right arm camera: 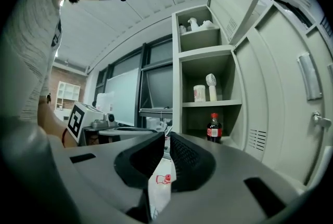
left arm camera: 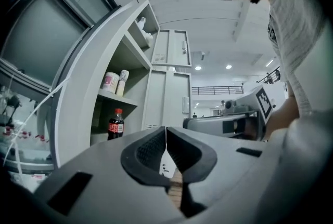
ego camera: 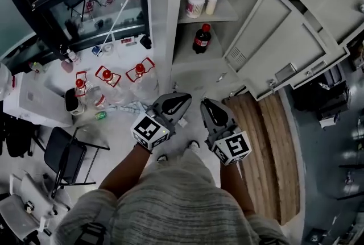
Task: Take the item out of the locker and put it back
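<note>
Grey locker [ego camera: 162, 11] open; cola bottle [ego camera: 202, 38] upright on lower shelf [ego camera: 185, 57] (red cap). Left tool [ego camera: 183, 99], right tool [ego camera: 206, 104]: both closed, empty, side by side.

Wood floor strip [ego camera: 268, 144] rt, black chair [ego camera: 62, 153] lt, prob. window [ego camera: 85, 5].

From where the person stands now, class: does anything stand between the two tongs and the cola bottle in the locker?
Nothing visible does. The locker door hangs wide open, the cola bottle stands alone on its shelf, and the left tongs and right tongs, both shut and empty, are short of the locker.
</note>
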The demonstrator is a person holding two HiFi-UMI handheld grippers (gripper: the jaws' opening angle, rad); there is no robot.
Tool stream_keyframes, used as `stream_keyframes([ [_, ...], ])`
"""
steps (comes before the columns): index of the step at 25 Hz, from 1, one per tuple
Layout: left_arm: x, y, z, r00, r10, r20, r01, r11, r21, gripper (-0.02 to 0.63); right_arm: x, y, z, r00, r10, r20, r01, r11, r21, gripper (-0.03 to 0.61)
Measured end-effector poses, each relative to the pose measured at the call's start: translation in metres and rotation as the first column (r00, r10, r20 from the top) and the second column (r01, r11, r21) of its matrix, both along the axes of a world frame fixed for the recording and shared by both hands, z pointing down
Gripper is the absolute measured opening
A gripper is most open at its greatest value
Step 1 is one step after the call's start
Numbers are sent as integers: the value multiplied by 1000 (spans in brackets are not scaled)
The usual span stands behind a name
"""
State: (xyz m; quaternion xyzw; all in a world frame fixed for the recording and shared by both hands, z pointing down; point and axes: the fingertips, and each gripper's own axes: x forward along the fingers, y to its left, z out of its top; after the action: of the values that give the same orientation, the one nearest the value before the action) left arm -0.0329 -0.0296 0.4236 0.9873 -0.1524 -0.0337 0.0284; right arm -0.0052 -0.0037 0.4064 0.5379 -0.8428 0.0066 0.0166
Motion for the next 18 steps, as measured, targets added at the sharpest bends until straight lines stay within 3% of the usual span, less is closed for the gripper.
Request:
stream_keyframes([
  [5,23,-34,1,996,-93,16,93,996,-2,12,30,-32,6,999,-38,9,38,999,-2,28],
  [9,48,-61,-1,985,-170,25,170,985,-14,64,59,-55,2,997,-73,26,73,997,4,28],
  [18,89,-99,2,964,-261,47,261,965,-3,92,91,-92,4,986,-148,-73,151,988,42,28],
])
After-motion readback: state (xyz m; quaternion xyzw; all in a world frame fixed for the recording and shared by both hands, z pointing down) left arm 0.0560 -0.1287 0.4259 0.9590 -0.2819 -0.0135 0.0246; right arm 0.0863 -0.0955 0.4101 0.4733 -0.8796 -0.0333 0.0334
